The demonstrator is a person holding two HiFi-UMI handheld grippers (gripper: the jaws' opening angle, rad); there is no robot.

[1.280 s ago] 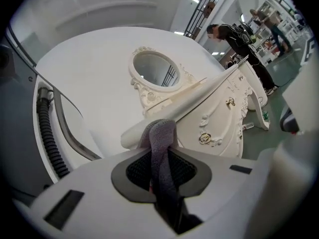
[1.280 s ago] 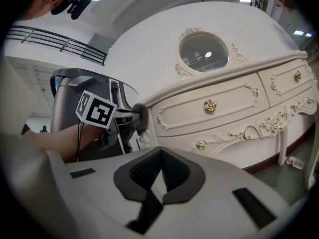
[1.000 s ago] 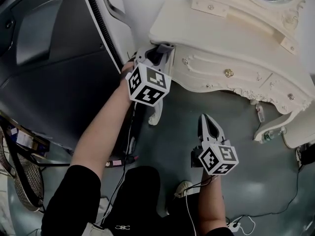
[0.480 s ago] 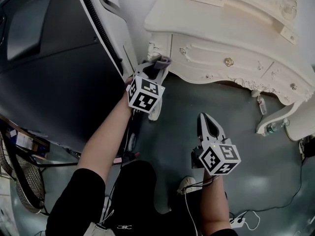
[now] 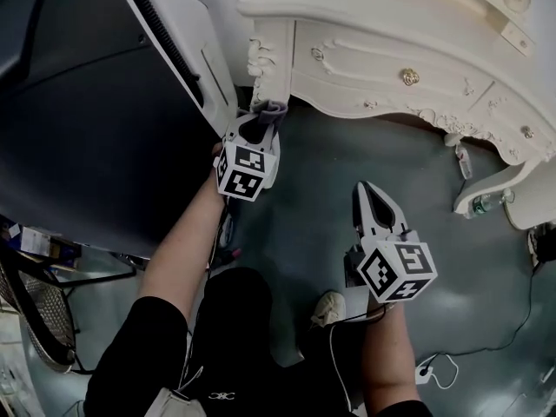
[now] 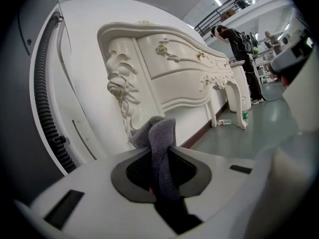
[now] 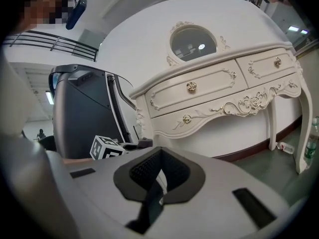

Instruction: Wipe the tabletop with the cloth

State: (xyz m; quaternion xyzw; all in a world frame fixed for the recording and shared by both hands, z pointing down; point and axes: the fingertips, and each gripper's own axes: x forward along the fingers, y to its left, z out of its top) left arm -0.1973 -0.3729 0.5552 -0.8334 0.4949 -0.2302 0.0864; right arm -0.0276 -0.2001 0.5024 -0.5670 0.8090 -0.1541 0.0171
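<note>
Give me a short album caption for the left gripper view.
Left gripper shut on a grey cloth, near the carved front leg of a cream dressing table.

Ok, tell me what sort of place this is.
Probably a lab or workshop hall, not a home: an ornate white dressing table stands on a bare grey floor beside a big dark machine, with loose cables and a railed upper walkway.

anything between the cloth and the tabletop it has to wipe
No loose thing shows. The cloth, shut in the left gripper, sits low beside the table's carved corner leg; the tabletop edge overhangs above it.
</note>
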